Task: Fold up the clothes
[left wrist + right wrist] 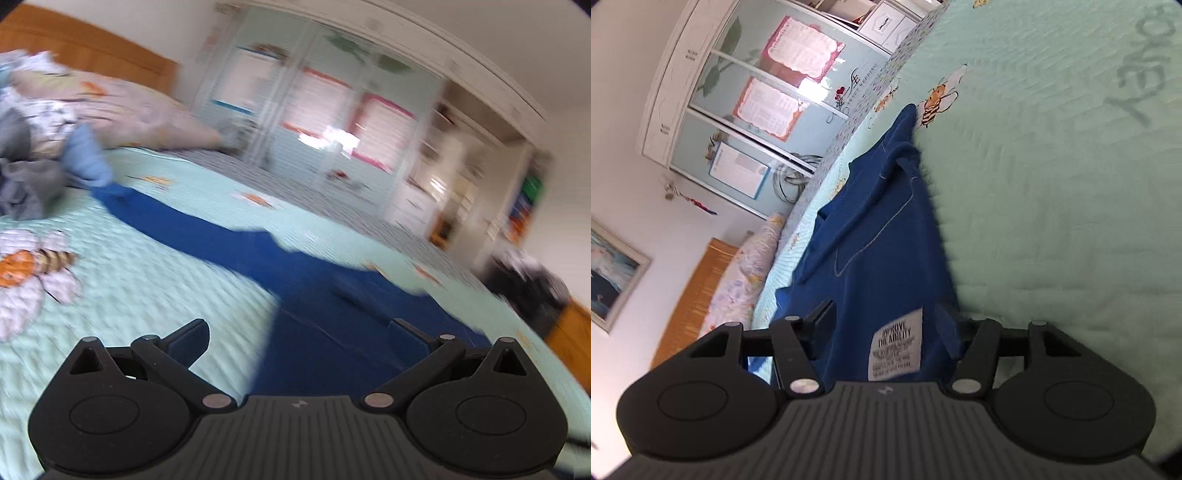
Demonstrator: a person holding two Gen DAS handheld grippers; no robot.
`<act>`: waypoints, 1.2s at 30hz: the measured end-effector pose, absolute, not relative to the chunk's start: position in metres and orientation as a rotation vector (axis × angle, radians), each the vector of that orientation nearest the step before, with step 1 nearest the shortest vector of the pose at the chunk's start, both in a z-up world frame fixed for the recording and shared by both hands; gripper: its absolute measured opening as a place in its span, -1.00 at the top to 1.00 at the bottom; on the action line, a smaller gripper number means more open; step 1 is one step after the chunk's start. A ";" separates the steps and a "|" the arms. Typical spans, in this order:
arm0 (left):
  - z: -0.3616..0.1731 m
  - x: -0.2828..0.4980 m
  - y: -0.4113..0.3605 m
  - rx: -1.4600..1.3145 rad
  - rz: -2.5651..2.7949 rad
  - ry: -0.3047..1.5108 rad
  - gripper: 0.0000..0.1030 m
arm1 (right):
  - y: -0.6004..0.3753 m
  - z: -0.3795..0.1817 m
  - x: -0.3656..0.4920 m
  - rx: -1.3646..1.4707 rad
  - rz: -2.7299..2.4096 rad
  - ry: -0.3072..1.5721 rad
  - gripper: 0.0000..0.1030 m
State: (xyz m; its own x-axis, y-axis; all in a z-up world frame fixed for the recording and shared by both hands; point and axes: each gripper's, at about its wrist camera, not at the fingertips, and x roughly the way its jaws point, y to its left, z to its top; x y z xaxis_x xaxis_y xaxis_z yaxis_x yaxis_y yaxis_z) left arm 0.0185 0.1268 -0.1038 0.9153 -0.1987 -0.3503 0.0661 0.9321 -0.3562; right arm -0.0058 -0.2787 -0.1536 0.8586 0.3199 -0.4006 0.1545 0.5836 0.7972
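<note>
We hold the left hand-held gripper (pixel 299 345) low over the bed (pixel 147 266), its jaws spread wide with nothing between them. One finger sits over the pale green quilt (pixel 122 295), the other over the blue garment (pixel 332 295). That garment lies stretched out flat across the quilt, running from just in front of us toward a heap of clothes (pixel 37 147) near the pillow (pixel 147 107) and the wooden headboard (pixel 81 44). The left view is blurred, so we cannot tell finer details of the cloth. A flower with a bee (pixel 29 269) is stitched into the quilt to the left of the garment.

Our right hand-held gripper (pixel 886 321) is also open, jaws well apart, and the blue garment (pixel 879 221) passes between the fingers without being pinched as far as we can see. A white label (pixel 895 345) with black print sits on the fabric just ahead of the gripper body. Light stitching traces a curved line across the cloth, and the far end bunches into a fold near a bee (pixel 936 99) printed on the quilt (pixel 1052 184). Beyond the bed's edge stands a wardrobe (pixel 746 110) with pink-bordered sheets on its doors, and a framed picture (pixel 613 269) hangs on the wall.
</note>
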 end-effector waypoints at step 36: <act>-0.052 -0.057 0.069 -0.133 -0.166 0.455 -0.99 | -0.126 -0.028 -0.015 0.211 0.035 0.672 -0.60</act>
State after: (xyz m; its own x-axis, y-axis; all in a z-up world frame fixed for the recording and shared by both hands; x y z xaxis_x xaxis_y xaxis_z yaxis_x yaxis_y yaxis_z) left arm -0.0567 0.0690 -0.0521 0.8854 -0.1884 -0.4250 0.1294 0.9779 -0.1640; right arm -0.0152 -0.1256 -0.0285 0.7831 0.1001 -0.6138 0.0361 0.9780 0.2055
